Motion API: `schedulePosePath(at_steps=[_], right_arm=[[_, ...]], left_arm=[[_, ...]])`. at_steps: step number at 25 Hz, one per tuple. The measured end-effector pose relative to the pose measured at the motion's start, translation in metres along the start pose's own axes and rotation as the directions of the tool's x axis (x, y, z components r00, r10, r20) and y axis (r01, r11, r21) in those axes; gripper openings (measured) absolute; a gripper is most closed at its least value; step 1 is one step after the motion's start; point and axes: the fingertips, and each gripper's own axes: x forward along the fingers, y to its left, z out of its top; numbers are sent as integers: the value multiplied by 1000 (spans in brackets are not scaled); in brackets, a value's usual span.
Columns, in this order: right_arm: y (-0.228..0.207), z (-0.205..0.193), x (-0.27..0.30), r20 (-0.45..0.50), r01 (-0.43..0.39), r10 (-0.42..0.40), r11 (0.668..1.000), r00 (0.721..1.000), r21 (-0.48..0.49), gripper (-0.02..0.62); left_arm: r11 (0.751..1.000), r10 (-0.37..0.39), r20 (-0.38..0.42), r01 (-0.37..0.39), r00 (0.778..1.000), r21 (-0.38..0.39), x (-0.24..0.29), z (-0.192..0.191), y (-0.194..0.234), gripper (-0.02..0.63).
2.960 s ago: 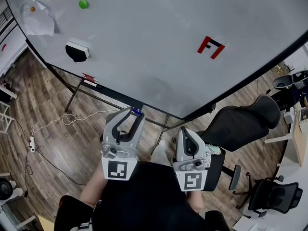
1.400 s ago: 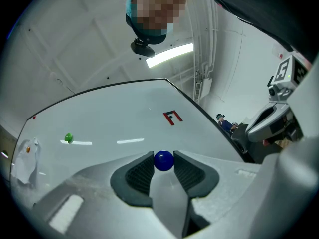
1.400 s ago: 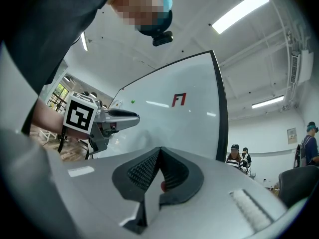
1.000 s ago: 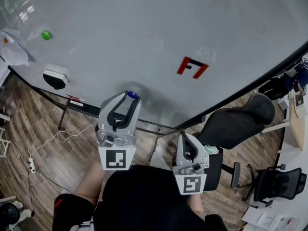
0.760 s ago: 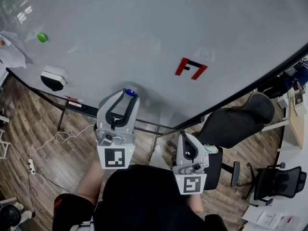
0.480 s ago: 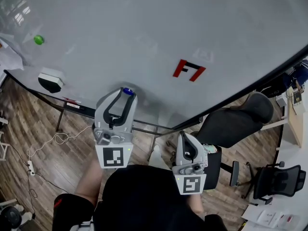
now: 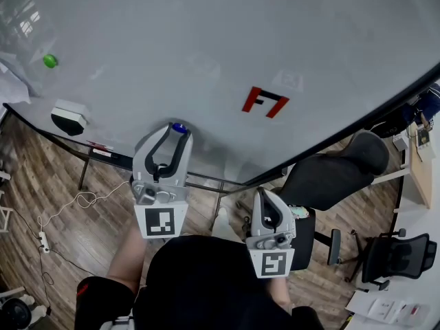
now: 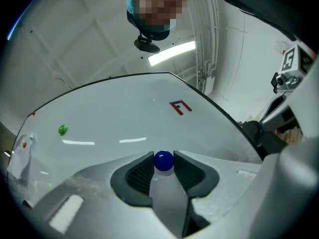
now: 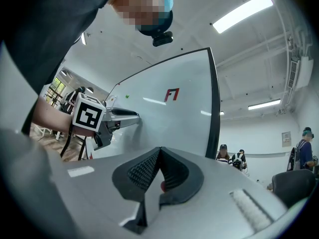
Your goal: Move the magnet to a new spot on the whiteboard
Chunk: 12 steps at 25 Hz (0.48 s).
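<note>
**Blue magnet pinched in my left claw, right by the board**

The blue magnet [image 8: 163,161] is a little round ball. It sits at the very tip of my left claw [image 7: 177,132]. The two pads squeeze it, one on each side, so the claw is clamped on it. Since it is round, it has no long side, and I don't need to turn it any special way.

My landmark is the red F [image 7: 265,102] on the whiteboard [image 7: 289,26]. In the head view, the magnet is to the left of the red F and a bit lower, close to the board's bottom edge. I can't tell if the ball touches the board or floats just in front of it.

The board is straight ahead of the left claw, past the ball. That is what counts for the next move, I think: push forward to stick the magnet on, then let the pads open. The left hand is the one near the board.

My right claw [image 9: 158,156] is pressed together and holds nothing. It hangs below the red F, off the board. A tiny red dot [image 9: 161,185] shows deep in its gap; I can't tell what that is.

Far to the left of the red F sit a green magnet [image 7: 49,61] and, lower down, an eraser [image 7: 69,117].
</note>
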Motion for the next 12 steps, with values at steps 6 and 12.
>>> schedulePosePath(at_steps=[6,12], right_arm=[[-4,-3,-3,-10,10,-10,1000,1000,1,-2],[-7,-3,-3,-7,15,-15,1000,1000,2,-2]], left_arm=[[1000,0,-12,0,1000,-2,3,-5,0,129],[1000,3,-19,-3,1000,-1,5,-7,0,129]])
